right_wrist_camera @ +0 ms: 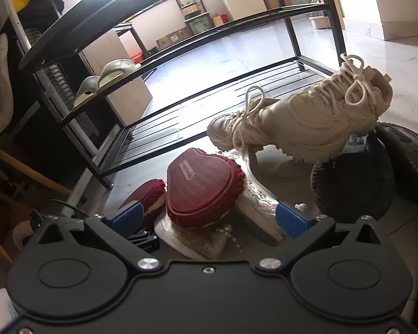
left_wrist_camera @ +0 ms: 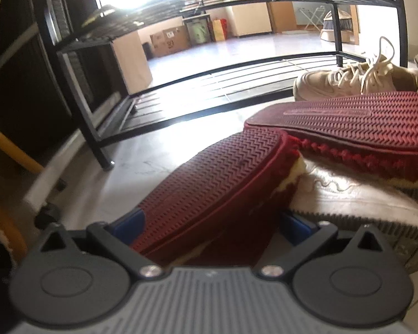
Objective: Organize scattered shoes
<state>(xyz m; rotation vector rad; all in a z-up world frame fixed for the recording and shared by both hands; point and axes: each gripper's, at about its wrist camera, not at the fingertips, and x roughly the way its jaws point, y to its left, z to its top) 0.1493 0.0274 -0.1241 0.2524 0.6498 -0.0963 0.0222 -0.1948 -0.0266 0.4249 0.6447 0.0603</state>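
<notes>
On a pale tiled floor in front of a black metal shoe rack (left_wrist_camera: pixel 181 117), the left gripper (left_wrist_camera: pixel 211 228) sits with its blue-tipped fingers (left_wrist_camera: pixel 131 222) spread wide on either side of a red slipper (left_wrist_camera: pixel 217 192), turned sole up; the slipper fills the gap, but whether the pads actually press on it cannot be told. A second red slipper (left_wrist_camera: pixel 348 122), also sole up, overlaps the first at its toe and rests on a white shoe (left_wrist_camera: pixel 348 194) lying beneath. Beyond them a cream sneaker (left_wrist_camera: pixel 356 80) stands near the rack's lowest shelf. The right gripper (right_wrist_camera: pixel 209 217) hovers above the same pile, its fingers (right_wrist_camera: pixel 291 218) wide apart and closed on nothing, with the slipper and the white shoe below the gap. In its view the cream sneaker is tilted, heel propped on a black shoe (right_wrist_camera: pixel 354 183) and toe pointing down toward the floor. A pair of pale sandals (right_wrist_camera: pixel 108 78) stands on the rack's middle shelf.
</notes>
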